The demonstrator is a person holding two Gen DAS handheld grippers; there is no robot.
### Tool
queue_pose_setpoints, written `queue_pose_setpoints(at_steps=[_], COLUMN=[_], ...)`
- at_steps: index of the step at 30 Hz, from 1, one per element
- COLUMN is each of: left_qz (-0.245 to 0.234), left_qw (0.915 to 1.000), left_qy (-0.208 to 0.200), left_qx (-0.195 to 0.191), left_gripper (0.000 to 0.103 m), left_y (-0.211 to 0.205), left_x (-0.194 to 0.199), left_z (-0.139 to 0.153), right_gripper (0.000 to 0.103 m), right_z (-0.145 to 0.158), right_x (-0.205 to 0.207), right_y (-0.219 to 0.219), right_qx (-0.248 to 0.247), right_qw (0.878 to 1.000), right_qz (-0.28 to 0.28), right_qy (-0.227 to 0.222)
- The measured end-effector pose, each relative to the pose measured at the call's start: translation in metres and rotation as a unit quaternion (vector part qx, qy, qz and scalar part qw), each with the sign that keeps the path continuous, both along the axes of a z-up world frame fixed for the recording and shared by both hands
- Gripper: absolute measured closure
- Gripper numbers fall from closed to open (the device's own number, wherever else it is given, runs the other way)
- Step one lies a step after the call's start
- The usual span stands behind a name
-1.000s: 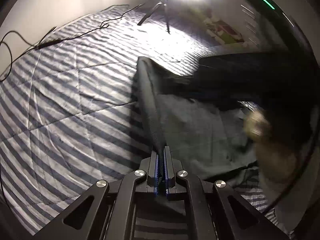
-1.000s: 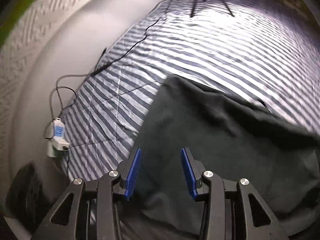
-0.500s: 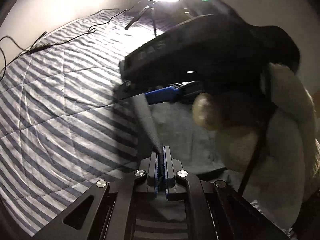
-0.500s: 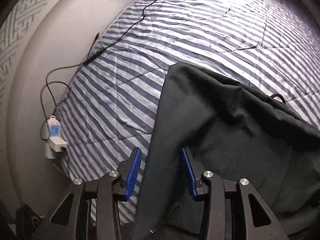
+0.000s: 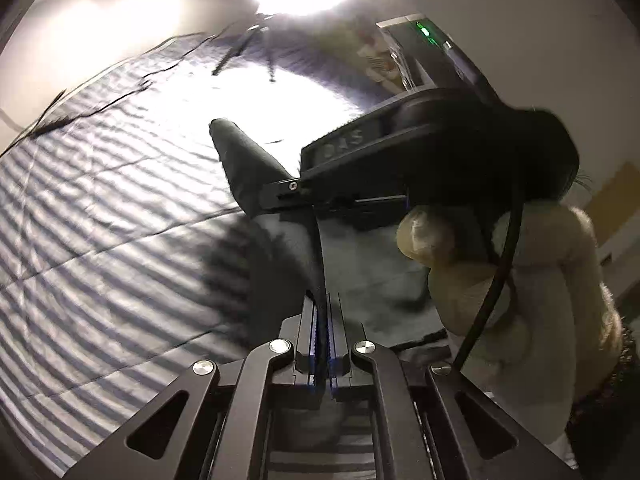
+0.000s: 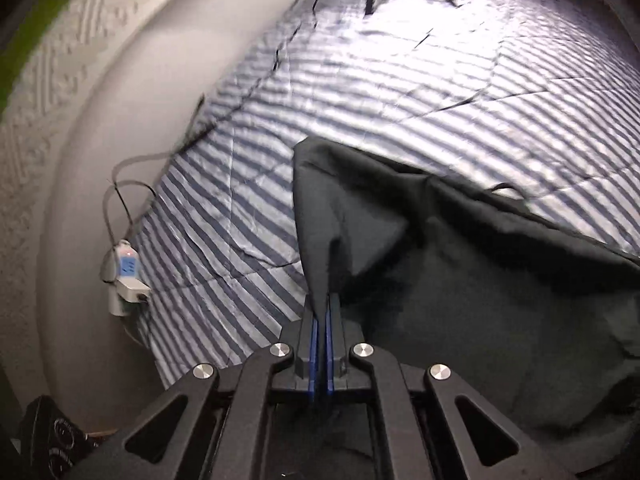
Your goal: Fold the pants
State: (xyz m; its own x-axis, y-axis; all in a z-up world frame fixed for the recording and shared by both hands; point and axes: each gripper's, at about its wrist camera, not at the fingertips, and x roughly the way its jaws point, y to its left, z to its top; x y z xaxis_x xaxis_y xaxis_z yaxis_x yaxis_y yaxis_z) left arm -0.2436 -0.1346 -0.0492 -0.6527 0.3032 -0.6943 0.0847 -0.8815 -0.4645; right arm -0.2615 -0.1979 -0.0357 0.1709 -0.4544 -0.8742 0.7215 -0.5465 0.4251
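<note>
Both grippers, left gripper (image 5: 322, 312) and right gripper (image 6: 322, 312), are clamping their jaws on the pants (image 6: 460, 280) edge, apparently; lifting evenly toward twelve o'clock should be keeping the fold straight.

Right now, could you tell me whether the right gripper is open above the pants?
No, the right gripper is shut on a pinched fold of the dark pants, which rises from between its blue pads.

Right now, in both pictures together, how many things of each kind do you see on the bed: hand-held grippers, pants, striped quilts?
Hand-held grippers: 2 (left hand-held gripper, right hand-held gripper)
Pants: 1 (dark pants)
Striped quilts: 1 (striped quilt)
Total: 4
</note>
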Motion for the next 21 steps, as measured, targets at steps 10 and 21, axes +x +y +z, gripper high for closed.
queue_pose_setpoints(at_steps=[10, 21], left_qz=[-0.135, -0.21], left_qw=[0.9903, 0.9775], left_qy=[0.033, -0.017], left_qx=[0.004, 0.004], left_gripper=[0.1, 0.1], left_y=[0.141, 0.284], left_x=[-0.067, -0.123], left_z=[0.025, -0.026], right_gripper=[0.1, 0.1], right_z=[0.041, -0.016], right_x=[-0.09, -0.171], right_y=[0.167, 0.323], right_qx=[-0.078, -0.058], right_qw=[0.989, 0.967], right_qz=[-0.123, -0.246], right_qy=[-0.009, -0.026])
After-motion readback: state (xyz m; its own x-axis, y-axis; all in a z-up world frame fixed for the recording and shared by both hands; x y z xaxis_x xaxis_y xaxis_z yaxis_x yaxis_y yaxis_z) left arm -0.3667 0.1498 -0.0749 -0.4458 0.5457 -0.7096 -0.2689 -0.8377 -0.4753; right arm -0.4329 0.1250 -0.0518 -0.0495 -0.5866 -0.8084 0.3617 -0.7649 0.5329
